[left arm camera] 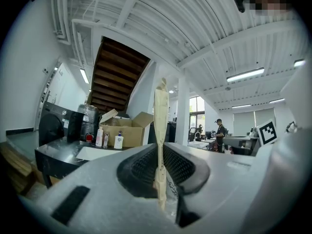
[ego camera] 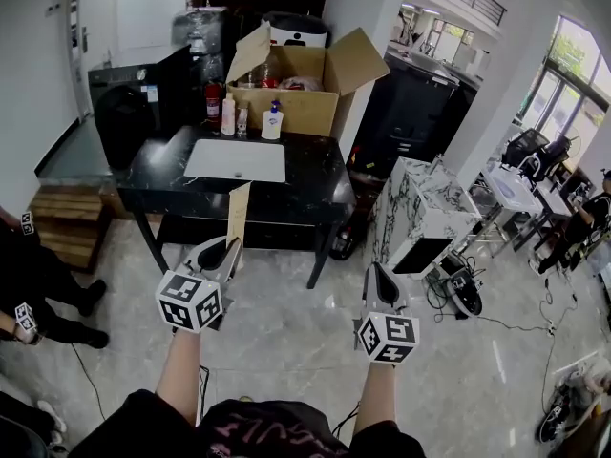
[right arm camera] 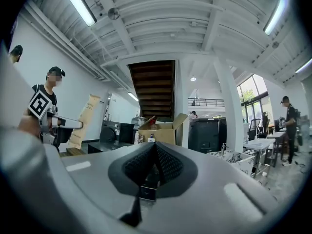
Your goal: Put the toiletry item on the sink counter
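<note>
A flat tan paper packet (ego camera: pixel 237 213) stands upright in my left gripper (ego camera: pixel 229 248), whose jaws are shut on its lower end. In the left gripper view the packet (left arm camera: pixel 161 126) shows edge-on, pinched between the dark pads (left arm camera: pixel 141 167). I hold it over the floor, in front of the black sink counter (ego camera: pixel 315 175) with its white basin (ego camera: pixel 235 159). My right gripper (ego camera: pixel 375 273) hangs to the right at about the same height. It is shut with nothing in it (right arm camera: pixel 155 147). The right gripper view also catches the packet (right arm camera: pixel 82 121) at the left.
Bottles (ego camera: pixel 272 120) and an open cardboard box (ego camera: pixel 296 84) stand at the counter's back edge. A dark washing machine (ego camera: pixel 129 113) sits to the left, a marble-patterned cabinet (ego camera: pixel 425 213) to the right. A person (ego camera: pixel 29 284) is at the left edge. Cables lie on the floor at the right.
</note>
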Available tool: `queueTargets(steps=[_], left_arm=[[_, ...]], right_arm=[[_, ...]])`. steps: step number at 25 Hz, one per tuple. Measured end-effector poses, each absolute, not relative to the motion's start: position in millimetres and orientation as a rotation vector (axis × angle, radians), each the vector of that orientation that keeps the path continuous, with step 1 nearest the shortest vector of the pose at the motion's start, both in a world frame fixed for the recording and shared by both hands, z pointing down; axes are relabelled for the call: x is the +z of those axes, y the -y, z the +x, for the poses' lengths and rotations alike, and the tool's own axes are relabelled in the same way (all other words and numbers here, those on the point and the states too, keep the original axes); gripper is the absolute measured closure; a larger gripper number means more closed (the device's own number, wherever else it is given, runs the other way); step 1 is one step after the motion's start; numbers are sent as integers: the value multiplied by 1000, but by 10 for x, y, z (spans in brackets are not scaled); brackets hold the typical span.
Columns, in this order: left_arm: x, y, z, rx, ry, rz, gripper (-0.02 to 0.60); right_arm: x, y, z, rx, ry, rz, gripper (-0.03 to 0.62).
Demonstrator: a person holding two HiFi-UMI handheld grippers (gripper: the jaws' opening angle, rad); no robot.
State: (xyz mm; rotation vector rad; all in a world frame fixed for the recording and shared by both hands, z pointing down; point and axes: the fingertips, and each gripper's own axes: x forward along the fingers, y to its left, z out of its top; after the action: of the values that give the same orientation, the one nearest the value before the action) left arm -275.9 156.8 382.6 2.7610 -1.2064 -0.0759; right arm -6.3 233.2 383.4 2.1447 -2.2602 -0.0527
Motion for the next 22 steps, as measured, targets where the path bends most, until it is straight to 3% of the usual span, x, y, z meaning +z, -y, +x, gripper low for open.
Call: queueTargets(steps=[11,22], left_arm=[[3923,-1287,-2835,-70,1191,2753,548],[3988,-734,-2396,-36,1181,2759,548]], right_arm=[[3897,-2063,-163,-30,2249,2159,582],[4025,-1460,246,0,2264,2165,582]])
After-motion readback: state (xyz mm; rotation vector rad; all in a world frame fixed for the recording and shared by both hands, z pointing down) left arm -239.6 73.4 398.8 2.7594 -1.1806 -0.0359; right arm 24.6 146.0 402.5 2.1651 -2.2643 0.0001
